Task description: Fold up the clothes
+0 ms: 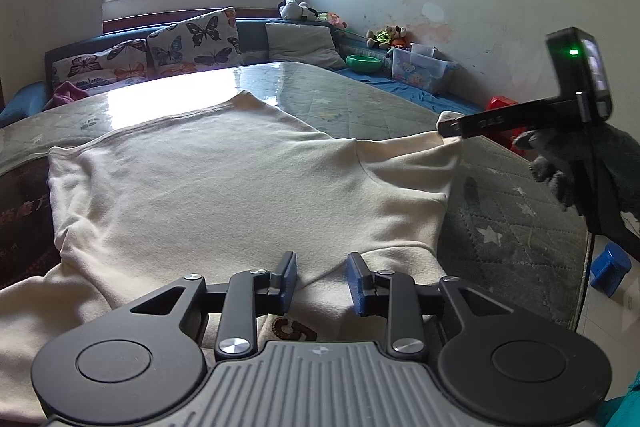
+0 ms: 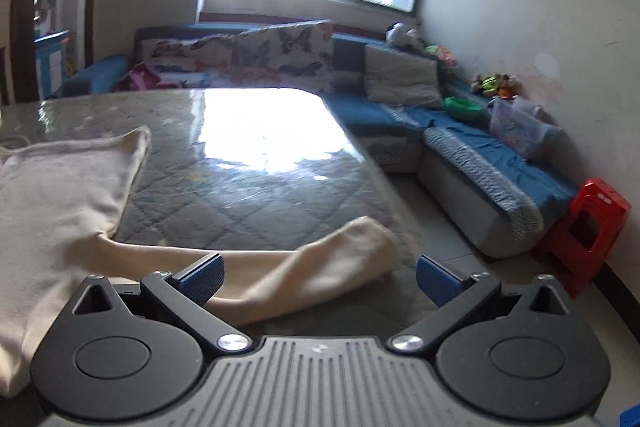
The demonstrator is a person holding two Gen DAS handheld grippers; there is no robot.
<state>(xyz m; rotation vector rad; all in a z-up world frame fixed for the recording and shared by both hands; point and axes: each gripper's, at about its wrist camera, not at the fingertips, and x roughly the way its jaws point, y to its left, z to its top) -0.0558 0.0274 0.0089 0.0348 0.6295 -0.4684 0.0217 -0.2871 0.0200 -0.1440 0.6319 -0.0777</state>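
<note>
Both grippers share one build: the left gripper (image 1: 322, 277) and right gripper (image 2: 320, 279) have black linked arms with silver screws, blue ribbed pads (image 2: 202, 281), round black discs and a grey ridged body; a green light and black cable show in the left view; the hand (image 1: 576, 167) wears a dark grey glove.

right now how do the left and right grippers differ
The left gripper has its jaws set narrow, over the near edge of the cream shirt; the right gripper stands wide open.
The left gripper is over the shirt's body; the right gripper is at the sleeve stretched out on the quilted table.
Neither visibly pinches cloth. Both have blue pads on black arms.
</note>
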